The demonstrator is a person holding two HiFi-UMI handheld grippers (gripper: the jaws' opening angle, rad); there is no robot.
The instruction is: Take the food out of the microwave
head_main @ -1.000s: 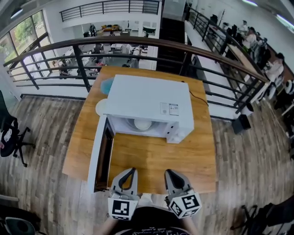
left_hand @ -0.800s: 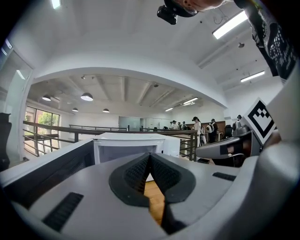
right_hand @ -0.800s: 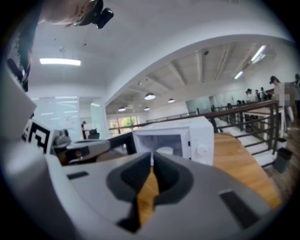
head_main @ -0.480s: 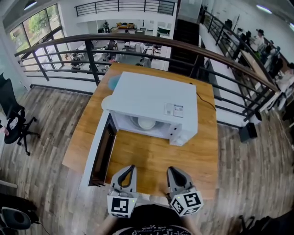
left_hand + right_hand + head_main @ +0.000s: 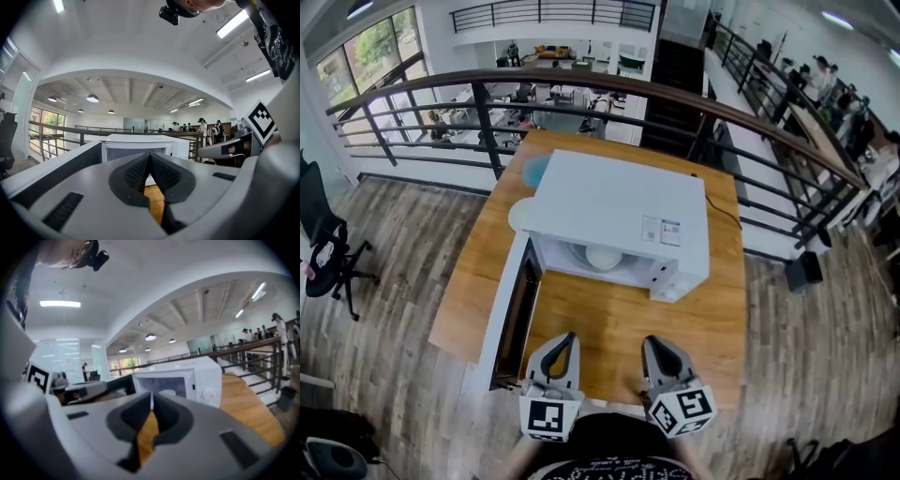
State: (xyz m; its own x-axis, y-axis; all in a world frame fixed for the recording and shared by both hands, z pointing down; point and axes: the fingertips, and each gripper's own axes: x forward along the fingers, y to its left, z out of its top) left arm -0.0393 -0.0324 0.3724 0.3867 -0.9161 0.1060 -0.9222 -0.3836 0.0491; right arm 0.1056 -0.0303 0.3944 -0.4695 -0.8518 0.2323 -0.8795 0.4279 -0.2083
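Note:
A white microwave (image 5: pixel 619 211) stands on the wooden table (image 5: pixel 619 328), its door (image 5: pixel 511 319) swung wide open to the left. Inside the cavity sits a white dish of food (image 5: pixel 602 256), also seen in the right gripper view as the white dish (image 5: pixel 167 392). My left gripper (image 5: pixel 565 342) and right gripper (image 5: pixel 653 346) hover side by side over the table's near edge, well short of the microwave. Both are shut with nothing between the jaws. In the left gripper view the microwave (image 5: pixel 140 143) lies straight ahead beyond the shut left gripper (image 5: pixel 149 159).
A white plate (image 5: pixel 522 214) and a light blue item (image 5: pixel 534 170) lie on the table left of and behind the microwave. A dark railing (image 5: pixel 581 89) runs behind the table. Wooden floor surrounds the table; an office chair (image 5: pixel 323 244) stands at far left.
The view has shifted slightly, so the microwave and table sit a little to the right and lower. Both grippers stay shut near the table's front edge.

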